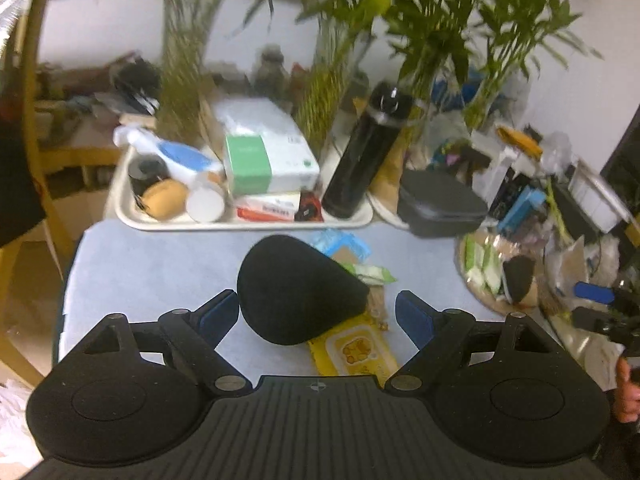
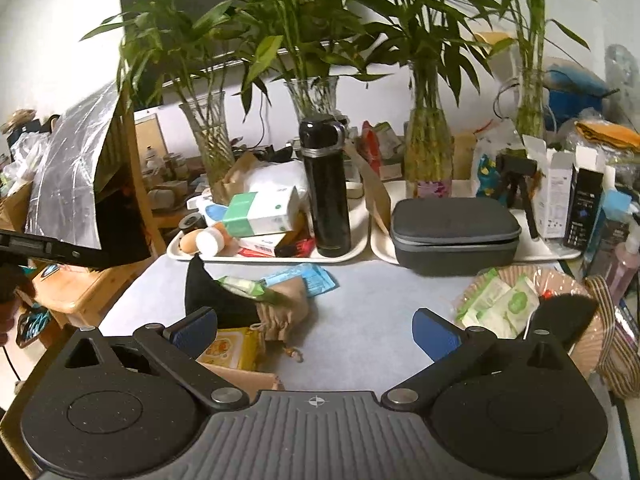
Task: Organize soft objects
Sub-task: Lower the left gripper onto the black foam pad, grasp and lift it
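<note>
Right tongs [image 2: 316, 330] spread wide over pale table [image 2: 360, 304], black foam piece [image 2: 208, 292] beside yellow packet [image 2: 232, 346]

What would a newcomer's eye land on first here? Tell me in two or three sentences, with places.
First, the big black teardrop-shaped soft object lying on the pale table, between the open fingers of the left gripper and partly over a yellow wipes pack. Behind it, a tall black flask stands on a cream tray, with leafy stalks in glass vases rising along the back.
</note>
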`<state>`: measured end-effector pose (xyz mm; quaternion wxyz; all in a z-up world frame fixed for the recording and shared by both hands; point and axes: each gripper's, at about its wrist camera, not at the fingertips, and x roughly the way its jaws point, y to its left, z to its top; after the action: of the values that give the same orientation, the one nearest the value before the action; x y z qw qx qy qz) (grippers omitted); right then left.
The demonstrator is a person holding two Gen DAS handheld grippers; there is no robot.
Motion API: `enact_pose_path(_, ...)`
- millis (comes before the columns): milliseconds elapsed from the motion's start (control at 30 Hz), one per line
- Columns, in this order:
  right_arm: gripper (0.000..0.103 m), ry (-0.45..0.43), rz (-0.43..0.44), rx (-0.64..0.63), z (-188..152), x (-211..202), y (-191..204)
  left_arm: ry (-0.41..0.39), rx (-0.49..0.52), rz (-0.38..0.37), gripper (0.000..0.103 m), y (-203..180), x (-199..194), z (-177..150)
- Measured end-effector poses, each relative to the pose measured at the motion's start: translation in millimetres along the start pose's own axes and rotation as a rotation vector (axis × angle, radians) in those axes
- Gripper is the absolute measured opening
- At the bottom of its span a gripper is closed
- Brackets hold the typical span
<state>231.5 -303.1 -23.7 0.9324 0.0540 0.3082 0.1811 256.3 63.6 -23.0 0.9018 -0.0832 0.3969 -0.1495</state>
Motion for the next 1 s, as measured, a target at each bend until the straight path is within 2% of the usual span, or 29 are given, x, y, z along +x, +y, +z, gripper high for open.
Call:
enact_pose_path(133,0.103,-0.013,-0.009,0.003,-9.4,5.2,-4.4,0.066,-0.026,0.012,0.086,12.3,31.9,0.8)
enact_pose_path(333,0.103,-0.043,-0.010,0.016,-14.9,4.2,-6.7,0.108,-0.093,-0.020,0.086,18.4,49.0,10.1)
enact_pose_path(567,0.103,-0.051,0.011,0.065,-14.1,5.9,-13.8,0.219,-0.139,0.051,0.086,14.5,78.1,34.9)
enact_pose_path(633,0.103,-0.042,0.012,0.083,-13.5,9.0,-14.6,0.258,-0.188,0.051,0.086,19.1,89.2,42.3)
enact_pose_path(800,0.103,-0.038,0.010,0.096,-12.5,13.6,-13.4,0.282,-0.308,0.071,0.086,24.6,108.6,56.4)
enact_pose_path(933,0.103,-0.042,-0.008,0.098,-11.9,15.0,-13.5,0.395,-0.335,0.165,0.085,24.1,136.7,62.0)
enact_pose_path(1000,0.103,-0.034,-0.014,0.088,-12.6,16.4,-13.9,0.470,-0.320,0.218,0.073,22.8,150.8,59.5)
